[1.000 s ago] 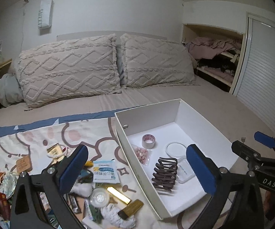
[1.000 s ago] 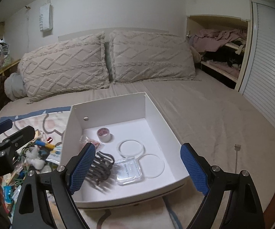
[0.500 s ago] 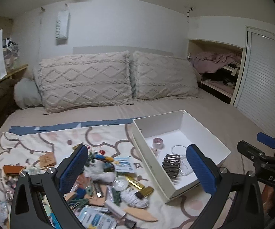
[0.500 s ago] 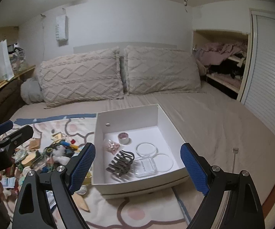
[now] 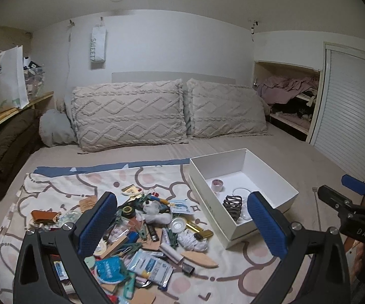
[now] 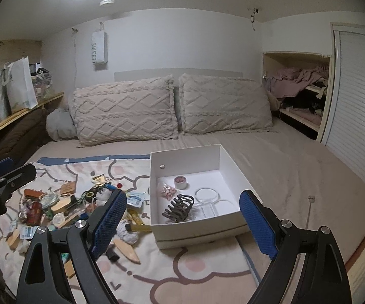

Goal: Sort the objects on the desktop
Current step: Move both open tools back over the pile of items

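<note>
Both hand-held grippers (image 5: 182, 217) (image 6: 182, 217) released, empty, pulled back higher, white box (image 6: 230, 177) farther, clutter pile (image 5: 144, 228) revealed

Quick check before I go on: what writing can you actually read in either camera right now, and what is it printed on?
"SWEET": runs down the white pouch hanging on the wall above the bed.
"DAS": on the black body of the right tongs, seen from the left camera.
Blue and white packets in the pile on the blanket: print too small to read.
Clear case in the white box: label too blurred to read.
</note>
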A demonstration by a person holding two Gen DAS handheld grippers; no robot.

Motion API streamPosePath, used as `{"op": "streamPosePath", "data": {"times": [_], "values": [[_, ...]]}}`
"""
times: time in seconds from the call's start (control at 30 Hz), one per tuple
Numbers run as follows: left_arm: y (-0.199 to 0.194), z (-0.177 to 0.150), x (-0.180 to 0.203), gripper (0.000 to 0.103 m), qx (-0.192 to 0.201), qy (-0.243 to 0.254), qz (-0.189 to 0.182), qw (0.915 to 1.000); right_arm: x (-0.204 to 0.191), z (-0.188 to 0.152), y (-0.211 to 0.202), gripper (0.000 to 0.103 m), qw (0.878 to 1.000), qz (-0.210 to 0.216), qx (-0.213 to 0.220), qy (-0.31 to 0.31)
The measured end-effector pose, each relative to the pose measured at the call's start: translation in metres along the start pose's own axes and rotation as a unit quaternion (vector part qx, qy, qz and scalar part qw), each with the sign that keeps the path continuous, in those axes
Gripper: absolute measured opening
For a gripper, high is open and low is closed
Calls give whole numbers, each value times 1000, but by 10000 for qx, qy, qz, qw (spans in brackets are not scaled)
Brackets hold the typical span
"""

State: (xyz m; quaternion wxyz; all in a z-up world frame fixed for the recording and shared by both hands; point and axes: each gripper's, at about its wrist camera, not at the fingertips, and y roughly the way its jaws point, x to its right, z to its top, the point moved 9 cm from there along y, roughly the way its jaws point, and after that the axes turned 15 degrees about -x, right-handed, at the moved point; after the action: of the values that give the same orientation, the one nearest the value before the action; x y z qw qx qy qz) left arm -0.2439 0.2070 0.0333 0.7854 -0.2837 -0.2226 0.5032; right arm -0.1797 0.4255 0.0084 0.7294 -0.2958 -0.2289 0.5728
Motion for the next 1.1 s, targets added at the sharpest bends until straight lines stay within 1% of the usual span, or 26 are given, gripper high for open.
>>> {"op": "streamPosePath", "data": {"times": [0.3,0.5,0.63,0.87,0.97,1.1], "values": [[-47,-24,-26,103,243,-270,220,9991,-24,-17,-40,91,9995,10,203,-251],[-69,-53,-46,103,305,-420,307,9982,-38,-34,-56,91,9989,123,274,-369],[-77,-70,-55,103,291,-480,429,9975,-49,-46,-61,91,9985,124,268,-459],[-85,-98,-64,103,198,-528,500,9972,-69,-68,-69,91,9974,170,234,-657],[-87,-108,-66,103,161,-523,578,9968,-74,-77,-71,91,9973,331,152,-637],[-88,-117,-65,103,111,-532,584,9968,-75,-85,-74,91,9977,271,154,-600]]}}
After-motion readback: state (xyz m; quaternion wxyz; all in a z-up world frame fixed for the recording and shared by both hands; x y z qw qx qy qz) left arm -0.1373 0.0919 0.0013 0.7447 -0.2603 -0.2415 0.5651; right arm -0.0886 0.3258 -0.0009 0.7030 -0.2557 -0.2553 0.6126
